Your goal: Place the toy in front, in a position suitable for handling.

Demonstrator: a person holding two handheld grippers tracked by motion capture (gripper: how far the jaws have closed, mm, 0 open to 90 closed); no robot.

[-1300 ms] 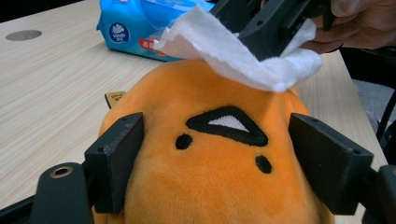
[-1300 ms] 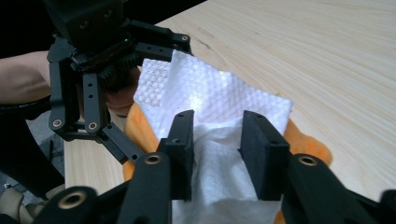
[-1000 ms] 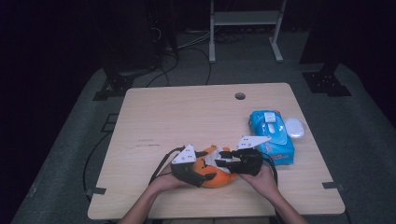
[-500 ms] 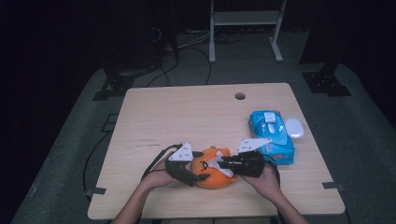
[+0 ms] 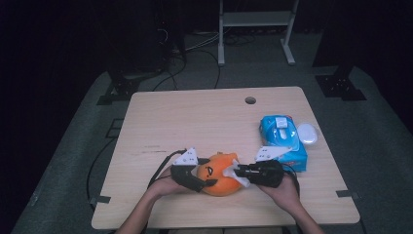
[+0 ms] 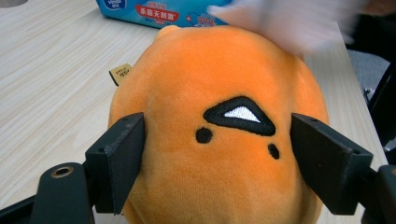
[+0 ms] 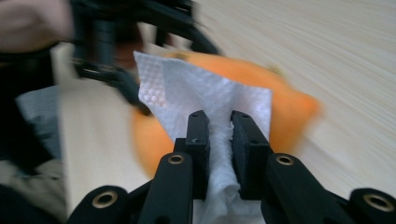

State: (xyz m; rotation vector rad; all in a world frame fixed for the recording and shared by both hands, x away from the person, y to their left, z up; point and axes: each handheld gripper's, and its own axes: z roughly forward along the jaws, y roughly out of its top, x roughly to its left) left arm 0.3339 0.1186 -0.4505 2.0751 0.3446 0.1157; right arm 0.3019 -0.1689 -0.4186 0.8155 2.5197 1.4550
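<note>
An orange plush [image 5: 220,174] sits at the near edge of the tabletop [image 5: 195,122], between the person's two hands. The left gripper [image 5: 197,179] has it from the left: in the left gripper view its jaws stand either side of the toy [image 6: 219,140], the left one pressing into the fabric and the right one at its flank, so the plush is pinched and steadied. Those jaws have just been closing a little, with the toy between them.

The right gripper [image 5: 239,173] comes in from the right, pinching a white wipe [image 7: 205,100]. In the right gripper view its jaws are nearly pressed together on the bunched sheet, the loose end fanning out against the orange fabric. They have just been closing too, with the wipe between them. In the left gripper view the wipe [image 6: 280,23] is a white blur at the far top of the toy.

A blue wipe pack [image 5: 282,139] lies to the right, near the right hand, with a small white lid-like thing [image 5: 307,132] just beside it.

The step in hand looks like wiping the plush clean: one gripper holds, the other rubs. The next move likely calls for dragging the wipe across the toy's top and face with light pressure, while the left grip stays firm enough that the soft body does not roll or slide off the near edge.
</note>
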